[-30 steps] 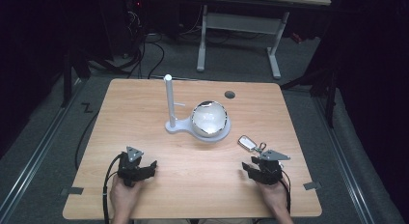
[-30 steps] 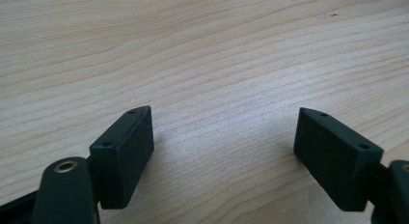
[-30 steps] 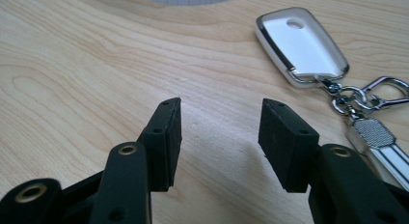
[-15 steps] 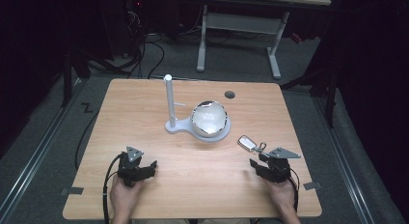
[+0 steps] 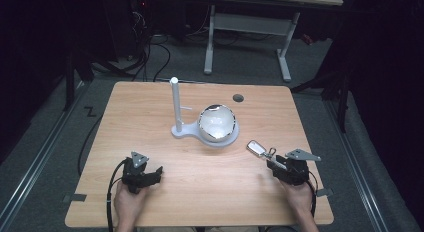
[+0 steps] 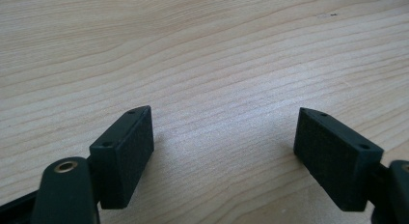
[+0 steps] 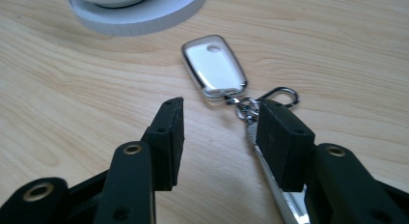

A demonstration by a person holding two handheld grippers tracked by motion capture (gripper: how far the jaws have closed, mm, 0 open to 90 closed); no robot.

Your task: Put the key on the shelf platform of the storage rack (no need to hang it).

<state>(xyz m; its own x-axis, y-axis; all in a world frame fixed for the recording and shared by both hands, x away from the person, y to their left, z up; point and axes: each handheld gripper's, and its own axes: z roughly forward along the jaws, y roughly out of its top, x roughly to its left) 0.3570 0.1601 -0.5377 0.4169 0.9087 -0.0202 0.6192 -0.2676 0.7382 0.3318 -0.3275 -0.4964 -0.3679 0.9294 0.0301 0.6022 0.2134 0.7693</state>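
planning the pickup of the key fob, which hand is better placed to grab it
Right. The right tongs stand open right at the key fob, its ring and key beside one pad. The left tongs are open over bare table, far across from it.

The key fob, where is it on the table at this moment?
In the high view the key fob lies on the table's right half, between the white stand's round base and the right hand-held gripper, just ahead of its jaws.

Left gripper point(image 5: 150, 174) jaws wide; right gripper point(image 5: 278, 166) jaws parted
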